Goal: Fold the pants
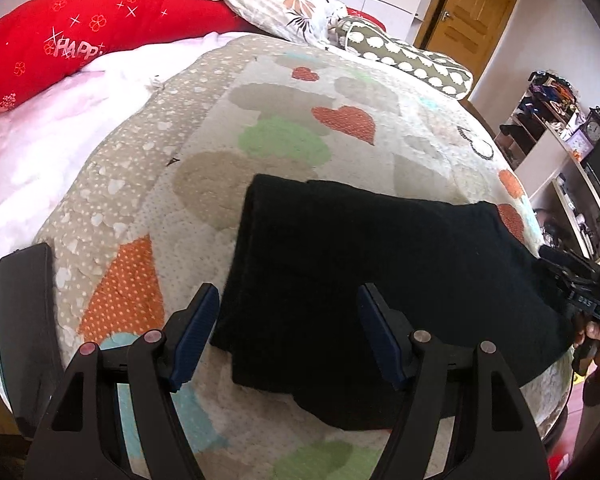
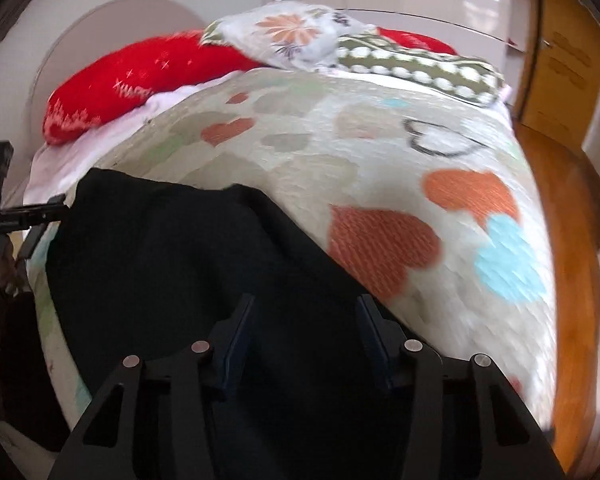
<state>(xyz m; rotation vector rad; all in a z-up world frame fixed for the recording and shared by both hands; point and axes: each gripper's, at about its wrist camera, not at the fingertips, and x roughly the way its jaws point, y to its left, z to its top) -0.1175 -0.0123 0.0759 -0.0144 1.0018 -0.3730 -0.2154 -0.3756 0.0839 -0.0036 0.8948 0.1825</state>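
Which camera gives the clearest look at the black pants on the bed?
The left wrist view: the black pants lie sharp and almost whole on the heart-patterned quilt, with their folded left edge plain. The right wrist view is motion-blurred; there the pants fill the lower left as a dark mass with little edge detail.

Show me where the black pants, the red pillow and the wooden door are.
black pants (image 1: 380, 264), left wrist view, middle of the folded cloth
red pillow (image 1: 112, 28), left wrist view, middle of its red cover, above the lettering
wooden door (image 1: 472, 12), left wrist view, its upper panel
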